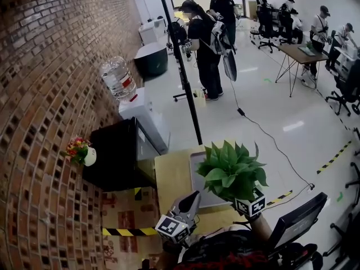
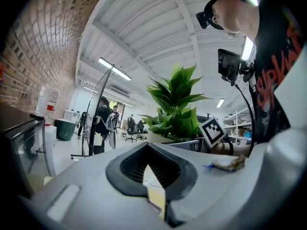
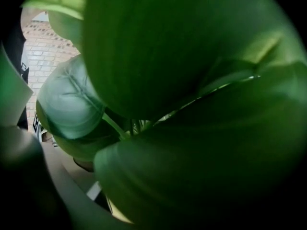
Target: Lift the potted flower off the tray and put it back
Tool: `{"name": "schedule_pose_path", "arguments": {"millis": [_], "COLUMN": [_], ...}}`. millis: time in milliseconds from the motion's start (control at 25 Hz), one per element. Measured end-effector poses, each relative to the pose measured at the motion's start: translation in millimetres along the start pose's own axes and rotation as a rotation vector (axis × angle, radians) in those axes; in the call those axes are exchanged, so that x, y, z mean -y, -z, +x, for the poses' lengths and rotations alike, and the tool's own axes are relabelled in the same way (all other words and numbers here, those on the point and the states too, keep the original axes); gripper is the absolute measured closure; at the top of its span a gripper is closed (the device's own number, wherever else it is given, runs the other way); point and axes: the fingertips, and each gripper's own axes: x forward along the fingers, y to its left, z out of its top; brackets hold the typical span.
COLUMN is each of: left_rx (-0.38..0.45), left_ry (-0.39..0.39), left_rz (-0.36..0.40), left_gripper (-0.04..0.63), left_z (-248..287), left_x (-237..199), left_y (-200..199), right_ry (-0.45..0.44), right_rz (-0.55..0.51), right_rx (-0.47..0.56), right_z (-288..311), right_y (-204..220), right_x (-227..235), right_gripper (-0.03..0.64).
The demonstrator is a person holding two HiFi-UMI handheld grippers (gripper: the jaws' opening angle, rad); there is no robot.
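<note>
Open office: desks (image 1: pixel 301 52), swivel chairs (image 1: pixel 265 21)

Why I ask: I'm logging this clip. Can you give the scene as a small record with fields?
plant: leafy, green, over the right part of the tray; pot hidden in the head view
tray: grey, on a tan table
left gripper: jaws together, nothing between them, by the tray
right gripper: under the plant, which fills its view; jaw state unreadable
plant lifted or resting: cannot tell
</note>
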Motion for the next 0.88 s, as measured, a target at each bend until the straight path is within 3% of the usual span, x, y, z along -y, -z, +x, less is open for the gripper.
{"name": "schedule_pose_path", "arguments": {"millis": [160, 520, 760, 880], "left_rx": [0.024, -0.019, -0.008, -0.006], "left_ry": [-0.037, -0.071, -0.179, -0.258], "left_rz": [-0.021, -0.028, -0.031, -0.021], "left_gripper": [0.594, 0.593, 0.592, 0.594], "left_z": [-6.5, -17.8, -42.0, -65.2], "left_x": [-8.1, -10.8, -9.6, -11.7], "left_y": [0.8, 10.2, 4.7, 9.1], "right_ry": [-0.008, -0.059, -0.132, -0.152], "right_rz": [0.001, -0.035, -0.145, -0.095], "right_rx": [0.014, 0.032, -0.044, -0.111], "right_z": [-2.2, 10.2, 49.9, 80.6], "right_y": [-0.7, 11.5, 94.1, 158.9], "right_x": [-5.7, -9.6, 1.9, 19.4], "right_gripper": [0.054, 0.054, 0.054, 0.054]}}
